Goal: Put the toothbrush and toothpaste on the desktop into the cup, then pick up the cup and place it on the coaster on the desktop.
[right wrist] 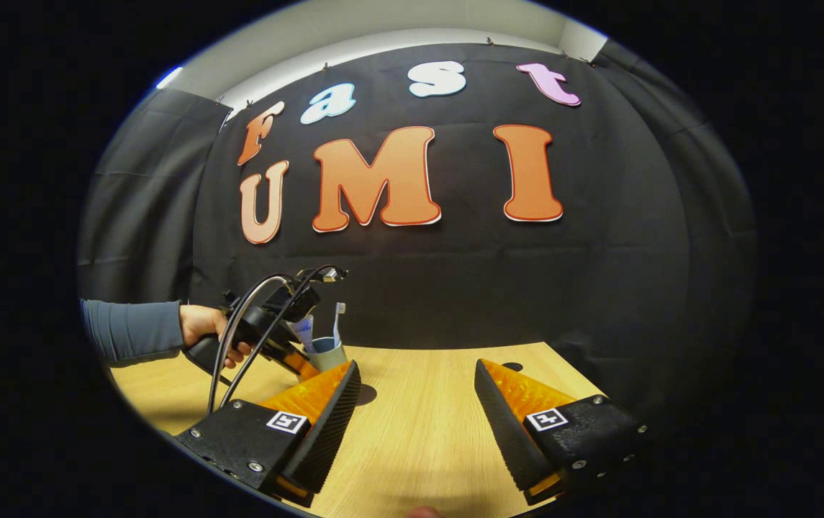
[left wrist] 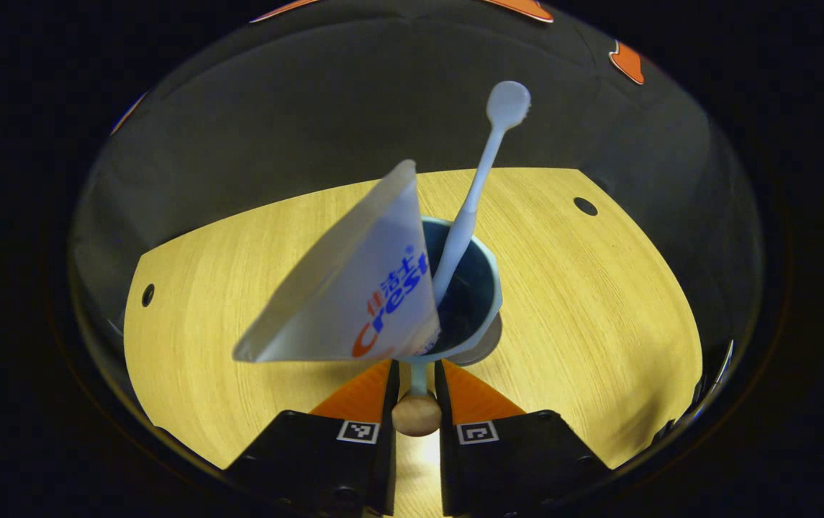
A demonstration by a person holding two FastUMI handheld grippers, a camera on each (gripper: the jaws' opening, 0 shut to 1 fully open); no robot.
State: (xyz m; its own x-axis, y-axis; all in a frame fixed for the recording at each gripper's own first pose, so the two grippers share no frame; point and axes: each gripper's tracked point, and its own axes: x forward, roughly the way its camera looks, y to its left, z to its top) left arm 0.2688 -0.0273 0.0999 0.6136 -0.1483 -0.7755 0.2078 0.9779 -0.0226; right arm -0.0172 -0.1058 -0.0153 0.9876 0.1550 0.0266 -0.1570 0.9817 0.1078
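The left gripper [left wrist: 417, 381] has its fingers pinched on the near rim of the pale blue plastic cup [left wrist: 480, 302], which carries the white toothpaste tube [left wrist: 354, 288] and the pale blue toothbrush [left wrist: 473, 194] leaning out of it. Grasping the rim leaves the contents free. The cup appears to be over the round grey coaster [left wrist: 480, 345] on the wooden desktop [left wrist: 599, 302]; contact cannot be confirmed. The right gripper [right wrist: 417, 392] hangs idle with fingers spread, well clear of the cup.

desktop: pale wood-grain round desktop [left wrist: 584, 302], matt
toothpaste: white plastic toothpaste tube [left wrist: 354, 288], smooth, slight sheen
toothbrush: pale-blue plastic toothbrush [left wrist: 480, 180], smooth
wall: black cloth wall [right wrist: 455, 288], matt
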